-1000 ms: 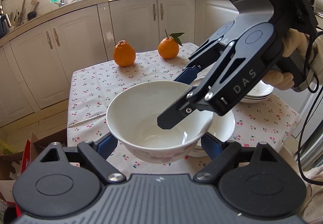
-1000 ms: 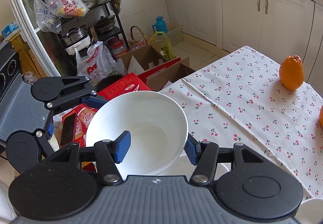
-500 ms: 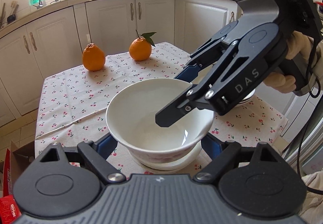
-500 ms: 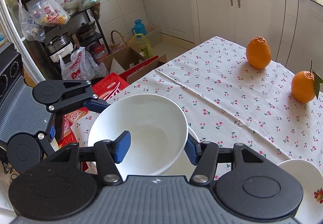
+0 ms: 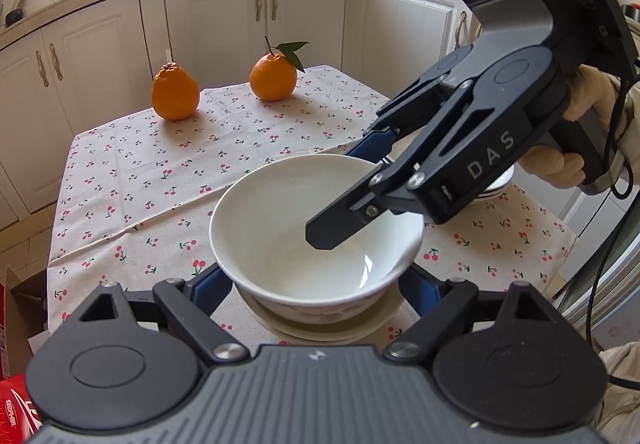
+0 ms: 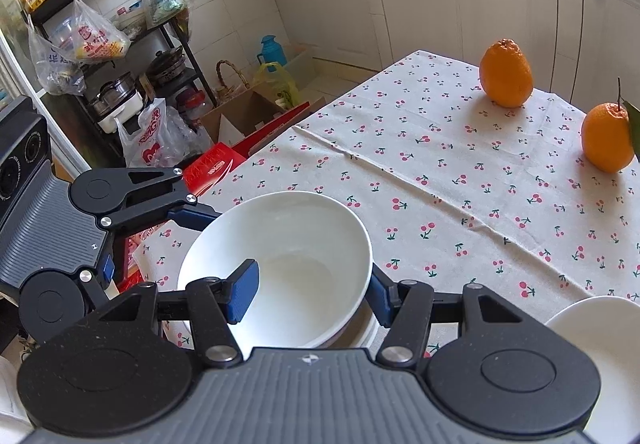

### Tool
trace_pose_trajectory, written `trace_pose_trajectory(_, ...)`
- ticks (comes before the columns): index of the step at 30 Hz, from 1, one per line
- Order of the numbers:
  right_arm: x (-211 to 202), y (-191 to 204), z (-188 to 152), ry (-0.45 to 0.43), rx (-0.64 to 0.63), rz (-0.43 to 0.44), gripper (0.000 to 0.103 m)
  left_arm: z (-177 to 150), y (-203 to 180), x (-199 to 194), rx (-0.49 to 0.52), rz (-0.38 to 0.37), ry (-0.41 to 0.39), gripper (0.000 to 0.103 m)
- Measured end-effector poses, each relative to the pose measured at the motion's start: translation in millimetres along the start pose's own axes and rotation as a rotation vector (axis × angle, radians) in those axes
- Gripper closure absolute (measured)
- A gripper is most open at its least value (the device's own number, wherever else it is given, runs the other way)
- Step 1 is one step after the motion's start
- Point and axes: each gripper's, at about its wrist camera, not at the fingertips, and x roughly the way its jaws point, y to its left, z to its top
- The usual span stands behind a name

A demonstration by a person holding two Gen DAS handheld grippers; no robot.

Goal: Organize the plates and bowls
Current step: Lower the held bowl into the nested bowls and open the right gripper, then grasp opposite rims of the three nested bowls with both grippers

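Observation:
A white bowl [image 5: 280, 212] sits nested on another white bowl or plate [image 5: 320, 328] on the cherry-print tablecloth [image 5: 160, 172]. My right gripper [image 6: 308, 284] is shut on the bowl's rim [image 6: 280, 268], one pad inside and one outside; in the left wrist view it [image 5: 360, 192] reaches in from the right. My left gripper [image 5: 316, 284] is open, its blue pads on either side of the bowl, apart from it. A stack of white plates [image 5: 496, 188] lies behind the right gripper.
Two oranges [image 5: 175, 91] [image 5: 273, 78] stand at the far end of the table. White cabinets [image 5: 224, 16] line the walls. Boxes and bags [image 6: 240, 116] and a loaded shelf [image 6: 100, 44] stand on the floor by the table's edge.
The bowl came down from the air onto the dish beneath it, moving further over the table. Both grippers moved with it.

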Motion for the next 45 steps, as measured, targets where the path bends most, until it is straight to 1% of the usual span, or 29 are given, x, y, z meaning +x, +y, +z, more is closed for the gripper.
trace_pose_trajectory(3,0.3,4.6,-0.9,0.003,-0.022,-0.007,0.037,-0.4,-2.0,-0.6,0.01,0.005,0.006,0.014)
trace_pose_trajectory(8,1.7,15.7,-3.8,0.012,-0.079,-0.041,0.032,-2.0,-3.2,-1.1,0.022,0.009,0.009,0.013)
trace_pose_trajectory(11,1.3,17.2,-4.2,0.011,-0.079,-0.032,0.024,-2.8,-2.9,-1.0,0.023,-0.005,0.016,0.009)
trace_pose_trajectory(13,-0.8,18.4,-4.8,-0.002,-0.08,-0.033,0.006,-4.9,-1.5,-1.3,0.015,-0.009,0.019,0.008)
trace_pose_trajectory(14,-2.4,19.4,-4.9,-0.013,-0.084,-0.043,0.004,-5.5,-0.1,-2.0,0.012,-0.008,0.015,0.008)
trace_pose_trajectory(18,-8.2,22.9,-5.4,-0.029,-0.108,-0.051,0.004,-8.1,2.6,-8.7,0.008,-0.014,0.006,0.006)
trace_pose_trajectory(21,-10.2,28.6,-11.0,-0.024,-0.157,-0.091,0.001,-12.9,2.1,-14.2,0.019,-0.024,0.006,0.005)
trace_pose_trajectory(25,-11.1,34.2,-26.7,-0.015,-0.201,-0.12,0.0,-21.4,2.4,-18.0,0.031,-0.034,0.002,0.005)
trace_pose_trajectory(30,-13.8,42.5,-49.7,-0.029,-0.221,-0.152,0.0,-31.5,5.3,-19.2,0.026,-0.04,-0.018,0.005)
trace_pose_trajectory(32,-13.7,43.6,-56.8,-0.024,-0.218,-0.165,0.0,-35.0,5.1,-19.5,0.042,-0.031,-0.03,0.005)
trace_pose_trajectory(35,-11.1,45.9,-65.9,-0.008,-0.233,-0.207,0.0,-37.6,4.9,-18.9,0.065,0.001,-0.037,0.005)
trace_pose_trajectory(39,-7.6,47.9,-75.9,0.009,-0.259,-0.263,0.0,-39.7,4.5,-20.1,0.055,0.001,-0.029,0.005)
trace_pose_trajectory(42,-6.9,47.3,-79.9,0.002,-0.252,-0.276,0.0,-42.1,0.4,-23.0,0.053,0.018,-0.044,0.004)
trace_pose_trajectory(45,-6.0,48.7,-82.4,-0.002,-0.259,-0.287,0.0,-44.1,-0.7,-25.7,0.031,0.013,-0.074,0.002)
